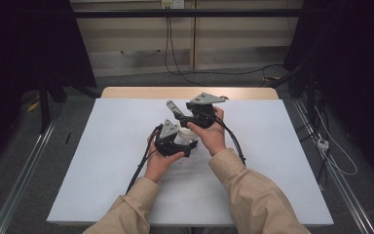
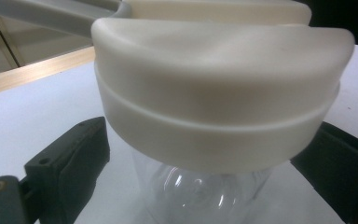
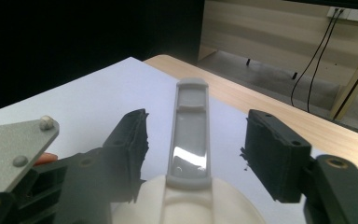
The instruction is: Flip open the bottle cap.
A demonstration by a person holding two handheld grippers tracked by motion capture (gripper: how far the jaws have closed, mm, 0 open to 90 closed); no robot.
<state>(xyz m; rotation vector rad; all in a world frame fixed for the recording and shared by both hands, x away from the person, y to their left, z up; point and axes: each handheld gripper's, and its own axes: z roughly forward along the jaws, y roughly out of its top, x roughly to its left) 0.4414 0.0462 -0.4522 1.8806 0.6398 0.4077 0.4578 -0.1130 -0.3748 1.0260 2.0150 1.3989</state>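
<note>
Standing mid-tabletop (image 1: 107,161): one clear bottle (image 2: 200,196), cream lid (image 2: 219,107) on, grey handle (image 3: 190,135) raised. Left gripper (image 1: 182,146) jaws clamp the bottle below the lid; right gripper (image 3: 193,154) jaws spread wide, astride the handle, untouching. Lid seemingly unopened; any unscrewing remains.

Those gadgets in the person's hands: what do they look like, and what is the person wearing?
Each hand holds a black tool with two blocky black jaws. The left gripper and the right gripper each carry a grey three-cornered plate on top, studded with small silver knobs. Small brass-coloured fittings sit at the jaw bases. A black cable trails from each one back toward the person. The sleeves are beige.
</note>
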